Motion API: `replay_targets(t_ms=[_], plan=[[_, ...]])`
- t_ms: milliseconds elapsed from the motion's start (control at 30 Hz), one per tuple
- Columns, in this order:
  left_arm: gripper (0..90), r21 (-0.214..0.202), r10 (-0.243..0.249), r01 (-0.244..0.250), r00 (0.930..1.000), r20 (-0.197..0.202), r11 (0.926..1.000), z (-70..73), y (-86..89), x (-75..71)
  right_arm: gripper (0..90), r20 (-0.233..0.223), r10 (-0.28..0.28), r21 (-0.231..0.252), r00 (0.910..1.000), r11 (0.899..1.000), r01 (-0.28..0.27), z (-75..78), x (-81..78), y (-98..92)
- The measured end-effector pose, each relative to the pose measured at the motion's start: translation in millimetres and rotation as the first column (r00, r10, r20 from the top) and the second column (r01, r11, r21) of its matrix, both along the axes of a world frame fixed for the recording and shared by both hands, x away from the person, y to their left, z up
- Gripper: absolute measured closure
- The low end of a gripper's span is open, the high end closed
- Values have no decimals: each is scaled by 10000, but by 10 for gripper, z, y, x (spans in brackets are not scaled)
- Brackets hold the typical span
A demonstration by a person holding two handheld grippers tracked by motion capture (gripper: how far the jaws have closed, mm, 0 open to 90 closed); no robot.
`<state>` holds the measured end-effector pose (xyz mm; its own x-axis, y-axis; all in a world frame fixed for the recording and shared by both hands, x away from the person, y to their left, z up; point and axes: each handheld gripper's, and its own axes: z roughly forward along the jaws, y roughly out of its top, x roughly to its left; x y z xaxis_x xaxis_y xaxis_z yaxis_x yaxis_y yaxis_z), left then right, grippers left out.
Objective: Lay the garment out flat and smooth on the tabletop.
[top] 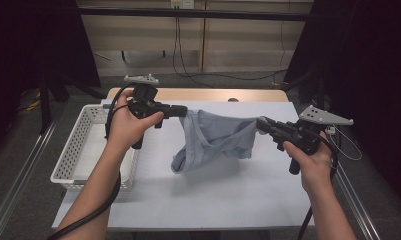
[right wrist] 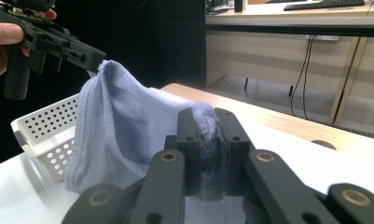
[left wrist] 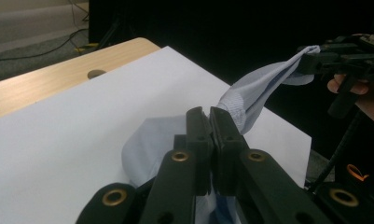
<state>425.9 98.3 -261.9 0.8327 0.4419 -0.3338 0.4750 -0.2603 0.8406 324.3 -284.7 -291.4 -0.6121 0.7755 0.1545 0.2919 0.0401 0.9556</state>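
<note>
A light blue garment (top: pixel 213 140) hangs above the white table (top: pixel 228 195), stretched between both grippers. My left gripper (top: pixel 184 111) is shut on its left edge, and my right gripper (top: pixel 260 123) is shut on its right edge. In the left gripper view the jaws (left wrist: pixel 209 116) pinch the cloth (left wrist: pixel 254 93), which runs up to the other gripper (left wrist: pixel 315 60). The right gripper view shows a fold of the garment (right wrist: pixel 124 135) clamped between the jaws (right wrist: pixel 208 116), with the other gripper (right wrist: pixel 93 60) holding the far corner. The lower part of the garment sags close to the table.
A white perforated basket (top: pixel 85 145) stands at the table's left edge, below my left hand. Behind the white sheet runs a wooden table strip (top: pixel 198 94) with a round hole. Black curtains flank both sides. Cables trail from each gripper toward the front.
</note>
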Motion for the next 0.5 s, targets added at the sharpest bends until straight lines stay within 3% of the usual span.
replay_targets(t_ms=[267, 433, 500], plan=[[877, -419, -13, 14, 10000, 39, 9991, 179, 62, -15, 820, 271, 168, 16, 9995, 9999, -168, 192, -42, 3], [877, -502, 58, -57, 10000, 6, 9987, 203, 73, 55, 820, 395, 227, 219, 9990, 9995, -236, 273, -25, -7], [877, -449, 201, -207, 9997, -137, 9988, 138, 62, 145, 820, 270, 177, 65, 9995, 9998, -179, 248, 46, 10]])
